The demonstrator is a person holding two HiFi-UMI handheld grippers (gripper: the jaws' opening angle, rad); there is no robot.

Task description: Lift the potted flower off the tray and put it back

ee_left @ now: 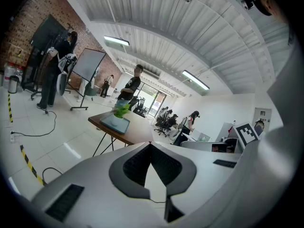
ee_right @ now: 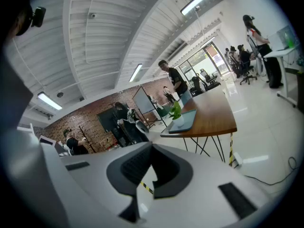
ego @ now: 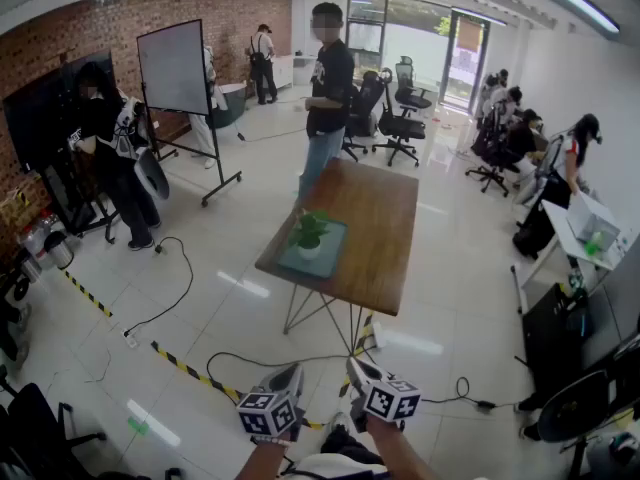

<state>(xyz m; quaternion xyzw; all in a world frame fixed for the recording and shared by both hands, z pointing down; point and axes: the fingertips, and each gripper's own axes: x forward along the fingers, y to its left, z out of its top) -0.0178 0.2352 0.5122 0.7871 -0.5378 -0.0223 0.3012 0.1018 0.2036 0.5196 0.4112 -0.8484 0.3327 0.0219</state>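
Left tongs (ego: 292, 372), right tongs (ego: 358, 366): well short of potted flower (ego: 308, 234).

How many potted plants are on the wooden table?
1: a green-leaved plant in a small white pot, standing on the flat teal tray at the near left end of the brown wooden table. Nothing seems hidden.

You face a smooth brown wooden tabletop (ego: 378, 223) on thin metal legs (ego: 322, 313), a matt teal tray (ego: 333, 243) on it, a glossy white tiled floor (ego: 450, 298), and a rough red brick wall (ego: 90, 38).
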